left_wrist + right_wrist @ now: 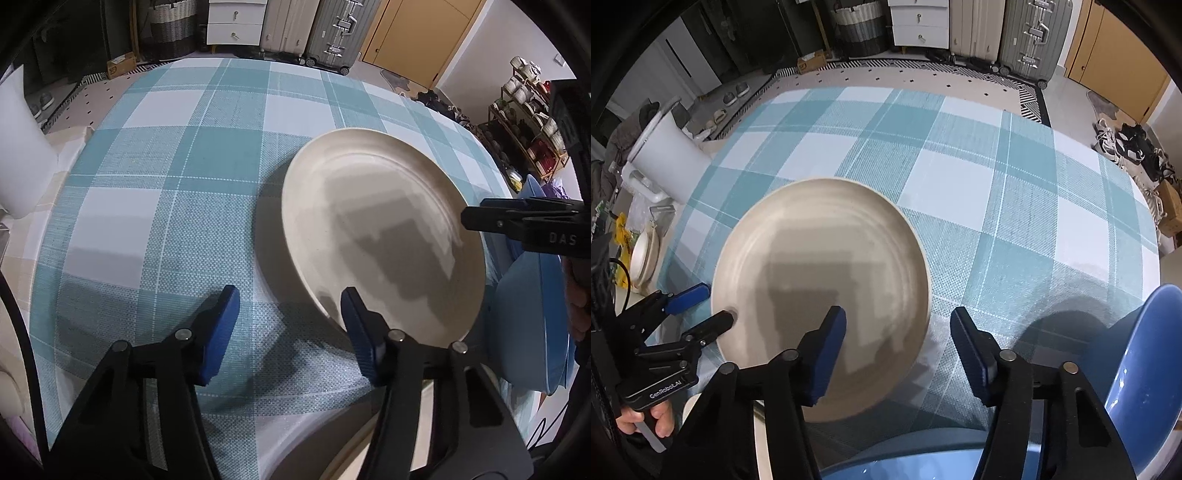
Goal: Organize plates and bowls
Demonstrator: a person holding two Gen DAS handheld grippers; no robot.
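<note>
A cream plate [384,236] lies on the checked tablecloth [184,166]; it also shows in the right wrist view [820,295]. My left gripper [290,317] is open at the plate's near-left rim, one jaw over the rim and one over the cloth; in the right wrist view [713,306] its fingers straddle the plate's left edge. My right gripper [897,347] is open above the plate's near-right edge, holding nothing; it shows at the plate's right side in the left wrist view [480,218]. Blue dishes [1137,354] stand at the right, also visible in the left wrist view [535,317].
A white cylinder [665,166] stands off the table's left edge. Another cream plate [644,254] sits at the far left. Suitcases [1015,33], a drawer unit [919,22] and a shelf of crockery [528,118] lie beyond the table.
</note>
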